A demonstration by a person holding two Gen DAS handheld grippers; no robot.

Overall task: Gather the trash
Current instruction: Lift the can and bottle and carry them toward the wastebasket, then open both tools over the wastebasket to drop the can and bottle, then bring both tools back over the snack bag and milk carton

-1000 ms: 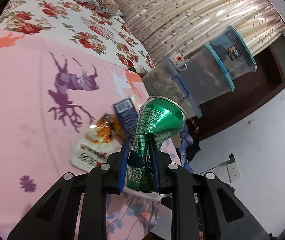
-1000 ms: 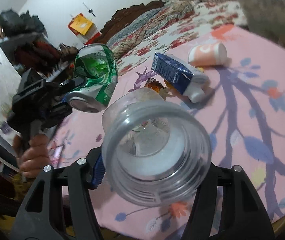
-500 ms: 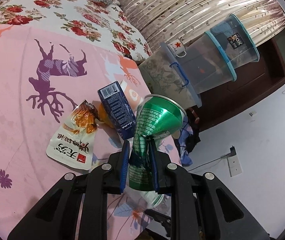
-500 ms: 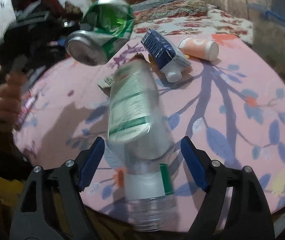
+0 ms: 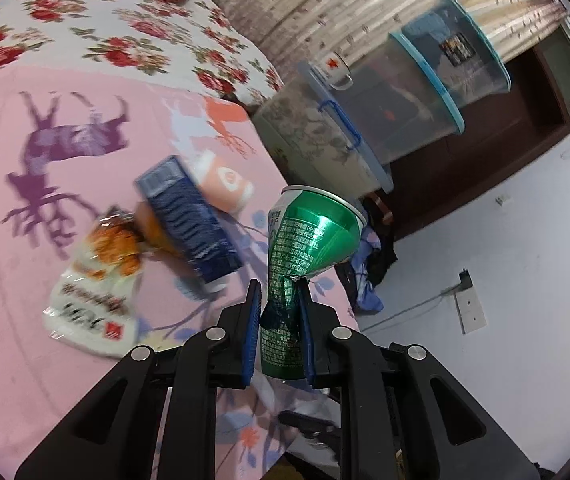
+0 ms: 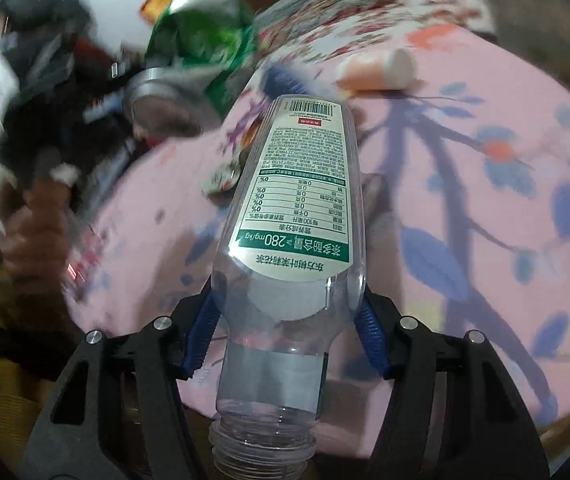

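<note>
Your left gripper jaws pinch the crushed can at its waist; your right gripper jaws, just closing, hug the bottle, clear of the bed

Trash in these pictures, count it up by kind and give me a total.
Cans: 1, green can in the left gripper
Bottles: 1, clear bottle in the right gripper
Cartons: 1, blue carton
Cups: 1, orange cup
Wrappers: 1, snack wrapper
Total: 5
</note>
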